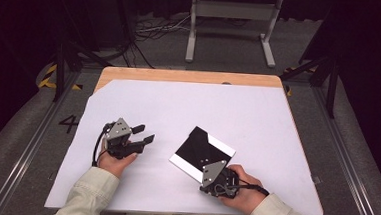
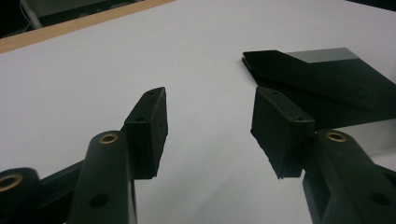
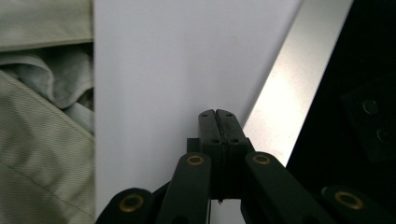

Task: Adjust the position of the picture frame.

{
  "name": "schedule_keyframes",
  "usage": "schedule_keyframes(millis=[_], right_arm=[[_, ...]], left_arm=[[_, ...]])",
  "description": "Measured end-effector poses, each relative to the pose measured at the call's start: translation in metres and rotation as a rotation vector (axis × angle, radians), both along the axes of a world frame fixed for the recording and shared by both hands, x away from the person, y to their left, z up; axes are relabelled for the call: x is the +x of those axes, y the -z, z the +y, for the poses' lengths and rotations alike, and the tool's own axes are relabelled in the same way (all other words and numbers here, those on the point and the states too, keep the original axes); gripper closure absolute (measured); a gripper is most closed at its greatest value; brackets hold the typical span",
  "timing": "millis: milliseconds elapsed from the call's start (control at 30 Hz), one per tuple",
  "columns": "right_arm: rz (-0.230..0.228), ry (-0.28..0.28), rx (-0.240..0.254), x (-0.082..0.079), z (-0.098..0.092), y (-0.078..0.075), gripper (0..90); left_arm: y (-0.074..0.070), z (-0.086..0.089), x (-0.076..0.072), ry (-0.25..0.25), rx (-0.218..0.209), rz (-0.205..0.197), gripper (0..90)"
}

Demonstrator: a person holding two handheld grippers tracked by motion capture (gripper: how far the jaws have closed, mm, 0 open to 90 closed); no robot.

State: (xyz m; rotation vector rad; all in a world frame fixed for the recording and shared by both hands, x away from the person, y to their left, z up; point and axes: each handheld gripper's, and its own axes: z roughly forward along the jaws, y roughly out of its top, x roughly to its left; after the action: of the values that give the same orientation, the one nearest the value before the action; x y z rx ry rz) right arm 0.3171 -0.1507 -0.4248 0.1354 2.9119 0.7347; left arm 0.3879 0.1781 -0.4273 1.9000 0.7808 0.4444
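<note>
Our right claw is fully closed, its two pads pressed flat against each other with nothing between them. In the right gripper view it points along the white sheet just beside the pale band of the black panel, and we cannot tell whether the tips touch that band. From above, the right claw sits at the panel's near corner, close to the counter's near edge and toward its right side, with the hand behind it.

Our left claw stands wide open and empty over bare white sheet. In the high view the left claw is toward the counter's left side, well apart from the panel, with its jaws aimed across at it.

The black panel lies flat on the white sheet, turned at an angle to the counter's edges, right of the middle and nearer the near edge than the far one. It has a pale strip along two opposite sides. In the left gripper view the black panel seems to show a flap or layer slightly raised at one end, though we cannot be sure.

We judge the work to be early: the panel is on the counter, neither claw holds it, and any lifting, folding or moving of it is yet to be done. The right claw seems placed to press or nudge the near corner.
</note>
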Motion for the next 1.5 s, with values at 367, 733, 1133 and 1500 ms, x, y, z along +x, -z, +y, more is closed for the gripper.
schedule_keyframes(millis=[367, 733, 1133, 1500], right_arm=[[-0.057, 0.161, 0.013, 0.028, -0.022, 0.001, 90.0], [-0.102, 0.296, 0.049, 0.06, -0.033, 0.003, 90.0], [-0.086, 0.37, 0.154, 0.069, -0.043, -0.002, 90.0], [-0.088, 0.461, 0.254, 0.07, -0.065, -0.015, 90.0]], left_arm=[[0.002, -0.01, -0.001, 0.054, 0.029, 0.033, 56.4], [0.002, -0.018, 0.0, 0.115, 0.055, 0.095, 74.6], [0.007, -0.032, 0.003, 0.137, 0.087, 0.188, 89.7], [0.016, -0.063, 0.01, 0.168, 0.123, 0.322, 90.0]])
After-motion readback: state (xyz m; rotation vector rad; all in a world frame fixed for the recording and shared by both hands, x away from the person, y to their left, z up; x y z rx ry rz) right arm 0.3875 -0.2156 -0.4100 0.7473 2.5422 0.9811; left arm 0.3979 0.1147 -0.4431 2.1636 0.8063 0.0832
